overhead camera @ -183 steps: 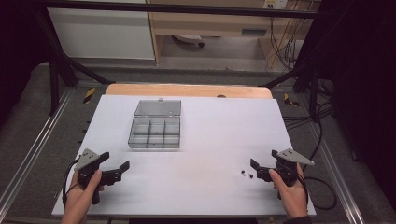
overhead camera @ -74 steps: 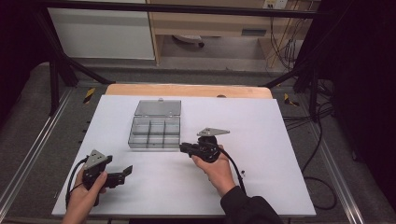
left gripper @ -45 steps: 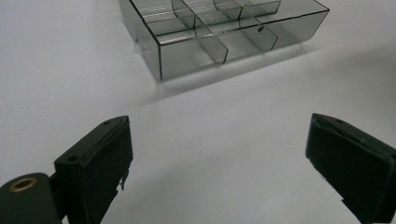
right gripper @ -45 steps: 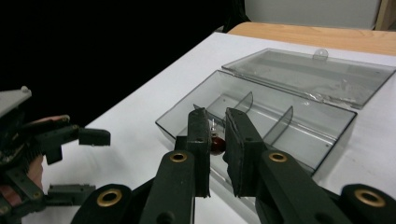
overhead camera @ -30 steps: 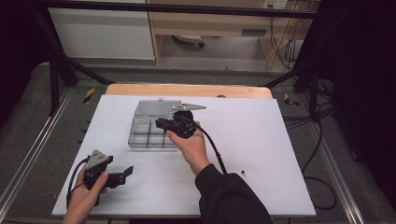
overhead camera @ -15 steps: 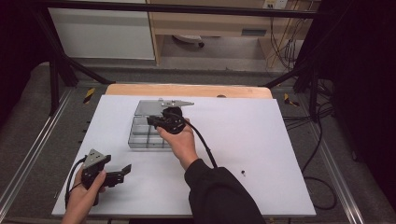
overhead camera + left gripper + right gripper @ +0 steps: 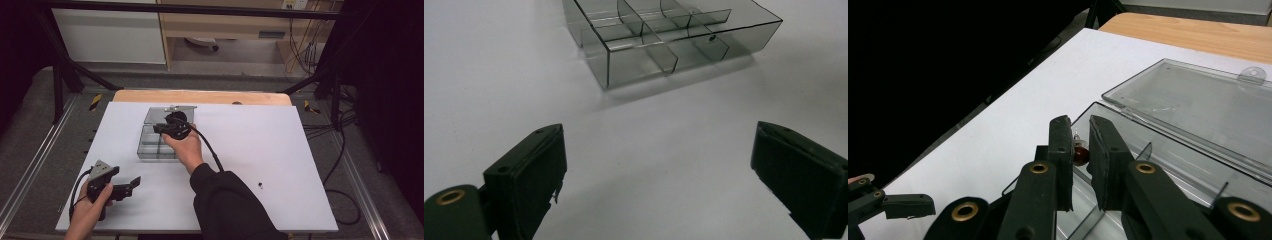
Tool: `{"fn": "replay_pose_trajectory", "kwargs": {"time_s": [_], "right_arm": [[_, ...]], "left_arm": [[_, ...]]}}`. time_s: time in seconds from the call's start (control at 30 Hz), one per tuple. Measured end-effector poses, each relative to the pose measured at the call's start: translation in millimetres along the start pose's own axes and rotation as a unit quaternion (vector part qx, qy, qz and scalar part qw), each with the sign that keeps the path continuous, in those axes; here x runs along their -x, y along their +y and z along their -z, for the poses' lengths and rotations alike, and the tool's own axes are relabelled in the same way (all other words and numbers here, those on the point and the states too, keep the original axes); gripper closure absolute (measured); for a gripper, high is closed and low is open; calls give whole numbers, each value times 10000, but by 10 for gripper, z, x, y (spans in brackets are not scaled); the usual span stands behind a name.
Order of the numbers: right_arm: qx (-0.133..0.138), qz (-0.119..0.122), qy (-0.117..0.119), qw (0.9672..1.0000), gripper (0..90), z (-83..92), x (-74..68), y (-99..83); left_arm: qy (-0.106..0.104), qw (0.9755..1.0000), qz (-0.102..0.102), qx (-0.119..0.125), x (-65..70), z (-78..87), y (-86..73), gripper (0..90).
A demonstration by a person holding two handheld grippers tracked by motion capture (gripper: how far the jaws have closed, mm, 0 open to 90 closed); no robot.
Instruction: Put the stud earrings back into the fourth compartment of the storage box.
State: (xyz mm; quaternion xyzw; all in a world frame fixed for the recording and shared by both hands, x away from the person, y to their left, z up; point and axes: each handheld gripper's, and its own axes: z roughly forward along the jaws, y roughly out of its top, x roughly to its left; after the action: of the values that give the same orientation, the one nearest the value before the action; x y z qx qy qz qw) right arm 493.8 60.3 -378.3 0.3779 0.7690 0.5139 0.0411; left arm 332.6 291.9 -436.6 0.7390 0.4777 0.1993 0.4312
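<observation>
So the right gripper has travelled from the lower right of the high view all the way up to the clear compartment box near the top middle, and it's carrying a tiny dark reddish part pinched between its jaws. In the right gripper view that part sits right at the jaw tips, over the box's near corner compartment, with the open lid lying flat behind it. Looks to me like the drop-off step: the part is over the box but not released yet. Another little black part is left on the white table, lower right. The left gripper waits at lower left, jaws wide apart, holding nothing.
</observation>
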Motion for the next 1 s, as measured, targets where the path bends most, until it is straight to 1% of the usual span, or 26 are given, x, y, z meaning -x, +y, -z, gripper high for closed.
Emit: {"fn": "replay_pose_trajectory", "kwargs": {"time_s": [0.17, 0.27, 0.37, 0.5, 0.53, 0.63, 0.8, 0.83, 0.87, 0.9, 1.0], "right_arm": [[-131, 33, 8, 9999, 803, -60, -44, 3], [-218, 62, -22, 9997, 803, -90, -68, -23], [-290, 137, -5, 9995, 803, -100, -109, -43], [-494, 236, -58, 9985, 803, -136, -129, -77], [-547, 218, -64, 9982, 803, -146, -128, -88], [-626, 195, -70, 9978, 803, -180, -123, -113], [-693, 202, -48, 9974, 799, -258, -156, -148], [-729, 113, -28, 9973, 730, -277, -159, -163], [-729, 113, -28, 9973, 730, -277, -159, -163], [-713, 61, 4, 9974, 699, -277, -159, -163], [-645, 128, -18, 9978, 668, -218, -175, -145]], "left_arm": [[14, 10000, -38, -32, 9, -2, -1, 80], [10, 10000, -39, 0, 16, -3, 10, 80], [-8, 10000, -62, -31, 25, -12, 20, 80], [-9, 10000, -84, -45, 29, -20, 16, 80], [-5, 9999, -109, -65, 22, -18, 17, 80], [-14, 10000, -79, -42, 19, -17, 16, 80], [-25, 10000, -71, -41, 13, -13, 13, 80], [-37, 10000, -71, -47, 15, -17, 14, 80], [-48, 9999, -86, -58, 19, -19, 15, 80], [-63, 9999, -92, -56, 25, -21, 14, 80], [-59, 9999, -109, -61, 30, -22, 15, 80]]}}
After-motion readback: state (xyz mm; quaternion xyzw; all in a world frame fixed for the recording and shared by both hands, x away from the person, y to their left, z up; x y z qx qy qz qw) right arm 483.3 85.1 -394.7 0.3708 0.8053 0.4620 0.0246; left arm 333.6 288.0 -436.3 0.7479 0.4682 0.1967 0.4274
